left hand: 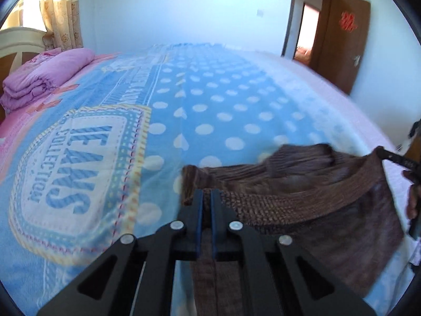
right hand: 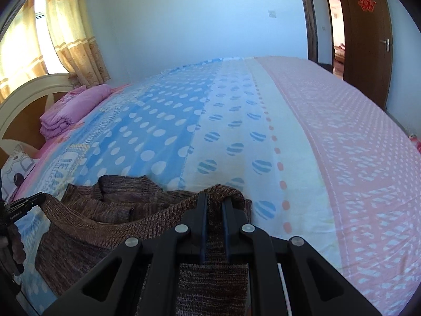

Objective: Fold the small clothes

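We hold brown knit garment (left hand: 302,184) | left gripper (left hand: 207,197), right gripper (right hand: 214,205) both clamped on ribbed hem corners | soft, limp, light, sags between us.

Sunlit bedroom: bed (right hand: 263,121), curtains (right hand: 71,34), open door (right hand: 365,39).

Both wrist cameras are looking low and close across the bed (left hand: 210,100) toward the far wall. They are sharing the brown garment (left hand: 302,197), the pink quilt (right hand: 73,110) and the door (right hand: 368,39).

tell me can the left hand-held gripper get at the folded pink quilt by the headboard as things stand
Probably not yet: the left hand-held gripper is shut on the brown knit garment, and the pink quilt lies across the bed.
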A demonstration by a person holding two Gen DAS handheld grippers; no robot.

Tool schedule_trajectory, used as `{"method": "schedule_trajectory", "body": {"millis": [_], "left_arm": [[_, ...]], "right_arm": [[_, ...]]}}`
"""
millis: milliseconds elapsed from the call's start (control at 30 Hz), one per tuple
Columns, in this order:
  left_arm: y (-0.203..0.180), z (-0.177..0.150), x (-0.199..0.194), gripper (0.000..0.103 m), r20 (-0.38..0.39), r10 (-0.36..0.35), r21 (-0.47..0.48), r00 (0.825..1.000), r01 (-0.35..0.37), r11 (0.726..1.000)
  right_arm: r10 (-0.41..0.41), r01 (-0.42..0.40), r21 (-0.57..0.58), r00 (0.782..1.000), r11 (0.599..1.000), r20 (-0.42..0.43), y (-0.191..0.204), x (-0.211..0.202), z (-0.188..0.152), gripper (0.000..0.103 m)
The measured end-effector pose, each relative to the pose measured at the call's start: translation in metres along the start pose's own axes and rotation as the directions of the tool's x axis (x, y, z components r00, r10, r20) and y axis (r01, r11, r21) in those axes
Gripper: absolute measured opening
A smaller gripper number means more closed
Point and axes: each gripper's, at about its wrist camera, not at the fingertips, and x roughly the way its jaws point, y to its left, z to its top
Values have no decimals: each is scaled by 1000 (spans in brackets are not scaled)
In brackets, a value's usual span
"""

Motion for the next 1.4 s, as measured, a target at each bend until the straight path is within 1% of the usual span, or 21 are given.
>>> {"method": "schedule_trajectory", "body": {"millis": [33, 100, 133, 167, 200, 233, 267, 300, 367, 467, 500, 533, 567, 667, 767, 833, 900, 1033, 1100, 1300, 1400], "left_arm": [[-1, 0, 12, 7, -28, 25, 4, 999, -25, 1000], [1, -3, 28, 18, -71, 93, 11, 993, -92, 996], [4, -5, 27, 19, -77, 102, 1, 992, -102, 995], [7, -7, 21, 29, -67, 92, -1, 993, -93, 996], [11, -10, 12, 44, -48, 92, 7, 995, -92, 996], [13, -13, 5, 52, -39, 97, 14, 994, -97, 995], [15, -17, -4, 65, -24, 95, 33, 995, -94, 995], [14, -22, -11, 70, -15, 89, 69, 996, -88, 994], [5, -32, -14, 72, -37, 120, 183, 992, -111, 977], [-17, -43, 3, 73, -52, 221, 340, 974, -191, 921], [-22, -43, 9, 74, -48, 253, 359, 966, -220, 907], [-25, -38, 15, 75, -34, 279, 353, 960, -250, 901], [-24, -28, 21, 78, -35, 291, 328, 956, -264, 907], [-14, 0, 37, 78, -55, 347, 252, 936, -323, 912], [8, 27, 45, 78, -76, 401, 143, 913, -388, 911], [23, 36, 44, 79, -91, 401, 83, 912, -394, 915], [39, 39, 43, 79, -109, 410, 44, 906, -407, 912], [54, 23, 33, 79, -110, 381, 12, 918, -382, 924], [57, 6, 19, 79, -99, 332, 0, 938, -333, 943], [38, -33, -21, 80, -70, 251, 24, 965, -250, 968], [32, -52, -41, 84, -58, 201, 28, 978, -200, 979]], "right_arm": [[2, -1, 29, 999, 1000, -37, -5, 13, 0, 10], [-25, 30, 52, 996, 998, -87, -12, 29, -5, 16], [-45, 50, 50, 994, 997, -97, -14, 30, -8, 27], [-68, 72, 39, 993, 997, -98, -16, 27, -11, 37], [-79, 81, 21, 993, 996, -92, -17, 22, -14, 59], [-87, 86, -8, 993, 996, -81, -18, 14, -19, 71], [-97, 94, -39, 992, 995, -75, -18, 7, -22, 71], [-116, 110, -83, 990, 990, -83, -18, 1, -26, 71], [-130, 109, -163, 984, 981, -122, -15, -1, -31, 71], [-206, 145, -311, 963, 939, -173, -2, 7, -41, 71], [-238, 166, -354, 956, 920, -171, 4, 11, -43, 71], [-268, 194, -386, 952, 902, -149, 10, 15, -42, 71], [-283, 211, -395, 950, 894, -135, 15, 19, -37, 71], [-285, 217, -365, 948, 905, -142, 20, 32, -16, 71], [-287, 244, -283, 950, 928, -120, 16, 41, 15, 71], [-300, 278, -209, 950, 938, -84, 7, 38, 30, 71], [-279, 265, -151, 957, 952, -77, -1, 35, 35, 71], [-284, 267, -179, 956, 947, -72, -10, 27, 20, 71], [-259, 244, -162, 963, 956, -80, -18, 20, 10, 71], [-100, 102, 3, 987, 995, -123, -47, -20, -26, 71], [32, -19, 90, 989, 996, -146, -51, -49, -57, 70]]}}
